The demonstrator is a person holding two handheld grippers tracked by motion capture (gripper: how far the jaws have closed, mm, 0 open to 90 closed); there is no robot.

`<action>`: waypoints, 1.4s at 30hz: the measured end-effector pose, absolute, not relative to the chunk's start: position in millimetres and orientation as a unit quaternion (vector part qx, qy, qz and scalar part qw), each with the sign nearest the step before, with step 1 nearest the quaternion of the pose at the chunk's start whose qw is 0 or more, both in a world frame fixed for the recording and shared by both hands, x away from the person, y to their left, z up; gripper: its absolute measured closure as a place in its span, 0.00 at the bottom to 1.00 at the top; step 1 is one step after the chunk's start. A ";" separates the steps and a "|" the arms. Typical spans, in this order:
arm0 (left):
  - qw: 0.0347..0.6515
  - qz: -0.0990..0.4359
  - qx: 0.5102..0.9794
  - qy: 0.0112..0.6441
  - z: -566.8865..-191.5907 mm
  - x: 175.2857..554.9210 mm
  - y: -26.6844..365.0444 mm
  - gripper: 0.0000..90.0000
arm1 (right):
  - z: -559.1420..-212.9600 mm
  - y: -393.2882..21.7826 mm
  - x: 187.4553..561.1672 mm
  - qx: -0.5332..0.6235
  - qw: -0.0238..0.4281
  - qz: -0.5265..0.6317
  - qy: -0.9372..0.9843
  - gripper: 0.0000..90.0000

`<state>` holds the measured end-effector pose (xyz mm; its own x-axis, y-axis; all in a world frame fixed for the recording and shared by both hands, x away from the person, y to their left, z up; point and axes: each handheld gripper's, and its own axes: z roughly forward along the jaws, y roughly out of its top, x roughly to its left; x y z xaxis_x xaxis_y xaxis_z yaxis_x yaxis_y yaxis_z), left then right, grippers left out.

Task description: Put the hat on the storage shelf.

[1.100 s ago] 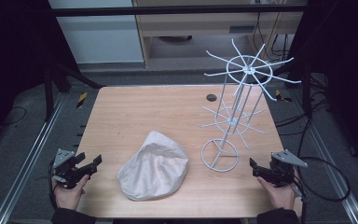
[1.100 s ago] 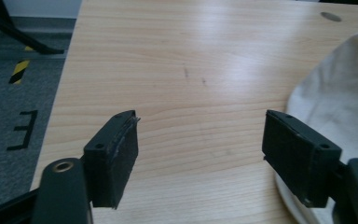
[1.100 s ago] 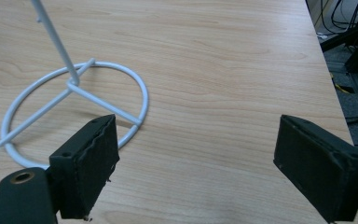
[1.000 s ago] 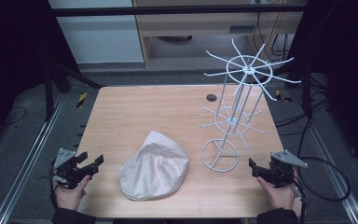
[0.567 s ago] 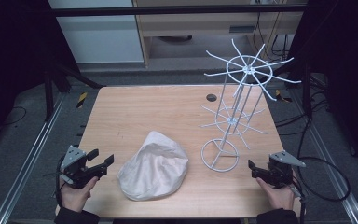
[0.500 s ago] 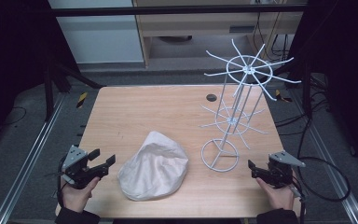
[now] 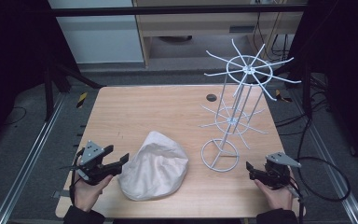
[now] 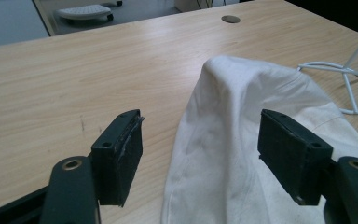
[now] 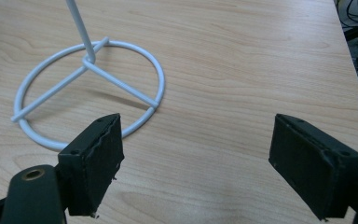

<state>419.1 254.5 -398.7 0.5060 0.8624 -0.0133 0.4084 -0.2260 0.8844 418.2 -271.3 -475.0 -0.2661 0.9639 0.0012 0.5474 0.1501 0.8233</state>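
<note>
White cloth cap [image 8: 242, 140] just ahead of spread left claw [image 8: 200, 154], untouched.

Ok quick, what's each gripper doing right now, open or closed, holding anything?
Left gripper: open, holding nothing, jaws either side of the white cap's edge.
Right gripper: open, holding nothing, near the wire rack's ring base.
</note>
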 end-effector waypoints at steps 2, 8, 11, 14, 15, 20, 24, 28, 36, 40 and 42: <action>0.449 0.253 0.745 0.423 -393.6 421.3 250.0 0.33 | -475.4 -271.7 417.6 0.536 0.282 0.369 0.705 0.19; 0.450 0.239 0.753 0.417 -381.9 430.7 236.7 0.32 | -475.5 -272.2 417.0 0.536 0.282 0.369 0.705 0.19; 0.448 0.244 0.751 0.420 -381.0 432.6 230.8 0.32 | -475.6 -272.1 416.9 0.535 0.282 0.368 0.706 0.19; 0.442 0.245 0.756 0.416 -381.6 433.4 226.9 0.32 | -475.7 -272.1 416.8 0.536 0.282 0.368 0.706 0.19; 0.435 0.243 0.763 0.411 -383.0 433.6 224.0 0.32 | -475.5 -272.2 416.8 0.535 0.282 0.368 0.706 0.19; 0.418 0.237 0.779 0.402 -390.0 436.1 217.1 0.32 | -474.7 -271.3 417.0 0.530 0.283 0.370 0.708 0.20; 0.401 0.236 0.790 0.400 -396.0 440.2 213.0 0.34 | -475.2 -270.3 418.1 0.527 0.283 0.367 0.712 0.20; 0.386 0.231 0.799 0.400 -402.0 443.1 210.8 0.35 | -475.7 -270.5 418.7 0.526 0.283 0.364 0.715 0.21; 0.361 0.217 0.818 0.391 -410.6 449.8 208.0 0.40 | -477.1 -269.5 420.3 0.526 0.278 0.362 0.718 0.21; 0.357 0.210 0.822 0.391 -414.4 453.0 206.7 0.43 | -477.1 -269.5 420.6 0.527 0.275 0.361 0.718 0.21; 0.351 0.208 0.825 0.390 -415.8 454.5 206.5 0.43 | -477.1 -269.5 420.7 0.528 0.274 0.361 0.718 0.22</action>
